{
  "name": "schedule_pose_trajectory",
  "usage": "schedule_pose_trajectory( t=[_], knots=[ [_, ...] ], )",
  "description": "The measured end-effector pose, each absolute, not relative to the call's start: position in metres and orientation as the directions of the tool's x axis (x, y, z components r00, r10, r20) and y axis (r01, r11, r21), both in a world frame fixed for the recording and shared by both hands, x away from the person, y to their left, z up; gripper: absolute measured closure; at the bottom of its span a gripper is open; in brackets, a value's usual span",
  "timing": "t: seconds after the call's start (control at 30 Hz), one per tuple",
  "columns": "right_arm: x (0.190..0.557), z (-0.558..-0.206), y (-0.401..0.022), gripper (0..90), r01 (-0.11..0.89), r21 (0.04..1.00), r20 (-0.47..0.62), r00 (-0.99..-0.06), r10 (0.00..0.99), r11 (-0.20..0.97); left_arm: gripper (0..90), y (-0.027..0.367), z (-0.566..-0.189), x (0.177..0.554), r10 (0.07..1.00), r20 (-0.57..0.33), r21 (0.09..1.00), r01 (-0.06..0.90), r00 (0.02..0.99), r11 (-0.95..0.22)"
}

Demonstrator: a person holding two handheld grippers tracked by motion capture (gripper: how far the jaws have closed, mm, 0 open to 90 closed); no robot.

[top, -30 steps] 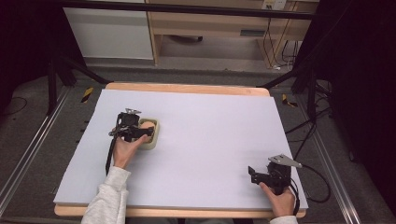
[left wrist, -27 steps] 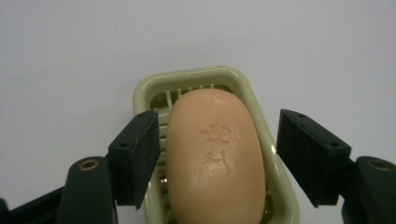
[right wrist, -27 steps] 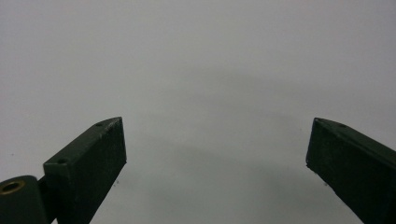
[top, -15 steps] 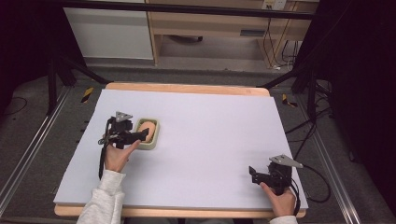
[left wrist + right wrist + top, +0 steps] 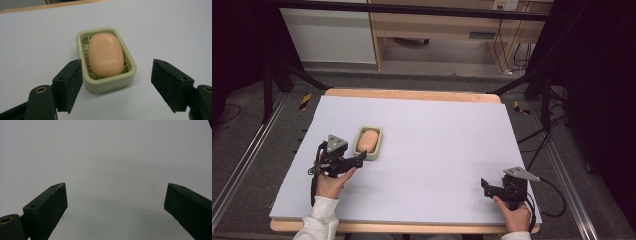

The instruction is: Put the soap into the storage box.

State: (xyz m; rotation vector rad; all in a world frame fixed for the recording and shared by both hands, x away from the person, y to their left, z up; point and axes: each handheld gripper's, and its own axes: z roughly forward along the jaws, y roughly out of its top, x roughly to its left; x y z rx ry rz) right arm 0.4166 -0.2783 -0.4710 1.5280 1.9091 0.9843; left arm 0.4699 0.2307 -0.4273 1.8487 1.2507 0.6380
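A peach soap bar [image 5: 368, 140] [image 5: 106, 53] lies in a pale green soap dish [image 5: 379, 146] [image 5: 110, 85] on the left half of the white table cover [image 5: 437, 150]. My left gripper [image 5: 361, 159] hovers just short of the dish's near end and points at it. Its jaws have just been opening, and its pads [image 5: 71, 83] stand apart on either side of the dish's near end without touching it. My right gripper [image 5: 484, 185] [image 5: 116, 195] rests open near the front right corner with nothing between its jaws.
The wooden table edge [image 5: 412, 95] runs along the far side. Dark stand legs [image 5: 267, 90] and cables [image 5: 542, 135] flank the table. A desk and cabinet [image 5: 437, 30] stand beyond it.
My left gripper has drawn back from the soap dish toward the near left, leaving the dish and soap uncovered. The right gripper has stayed in place.
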Motion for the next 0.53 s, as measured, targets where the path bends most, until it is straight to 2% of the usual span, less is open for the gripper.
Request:
schedule_pose_trajectory(
  t=[0.53],
  knots=[
    [0.416, -0.471, -0.281, 5.2, 0.611, 0.785, 0.057, -0.238, 0.97, 0.103, 22.9, 0.255, -0.454, 0.435, 0.93, -0.007, 0.8, 0.56, 0.367, -0.215]
  ],
)
